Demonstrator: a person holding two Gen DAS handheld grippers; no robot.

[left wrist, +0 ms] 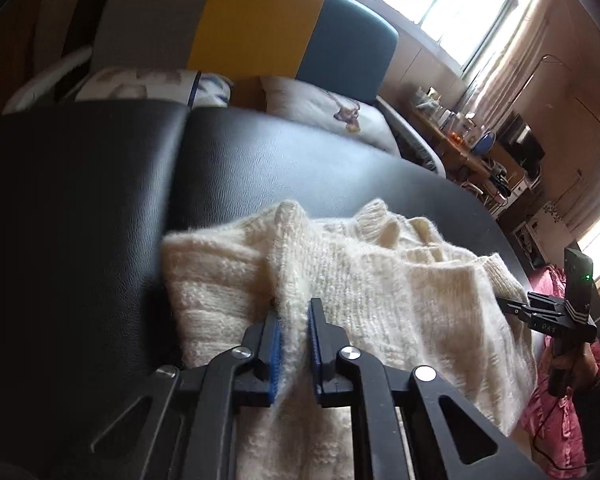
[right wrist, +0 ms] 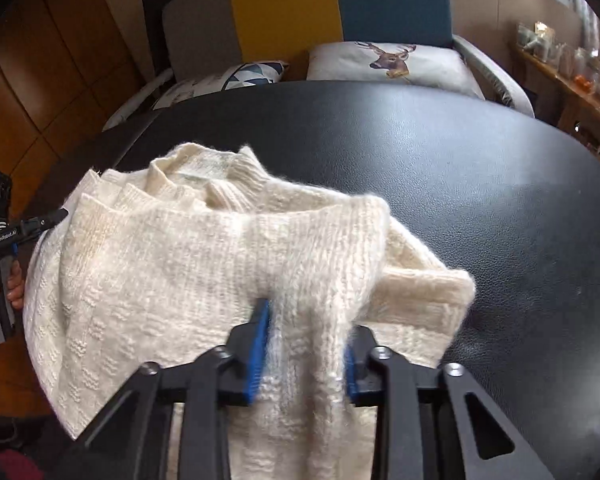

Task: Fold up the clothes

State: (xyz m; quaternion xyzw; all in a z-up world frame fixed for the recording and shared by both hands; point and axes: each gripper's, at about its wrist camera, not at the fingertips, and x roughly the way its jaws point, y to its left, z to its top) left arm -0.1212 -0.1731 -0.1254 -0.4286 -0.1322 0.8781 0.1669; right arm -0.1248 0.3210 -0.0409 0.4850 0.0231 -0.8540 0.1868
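A cream knitted sweater lies bunched on the near part of a black padded table, its ribbed collar toward the far side. My left gripper is shut on a raised fold at the sweater's left side. My right gripper is shut on a thick fold at its right side. The right gripper also shows at the sweater's right edge in the left wrist view. The left gripper shows at the left edge in the right wrist view, with a hand on its handle.
Behind the table stands a sofa with grey, yellow and teal back panels and printed cushions. A cluttered wooden shelf runs along the right wall under bright windows. The person's pink garment is at the right.
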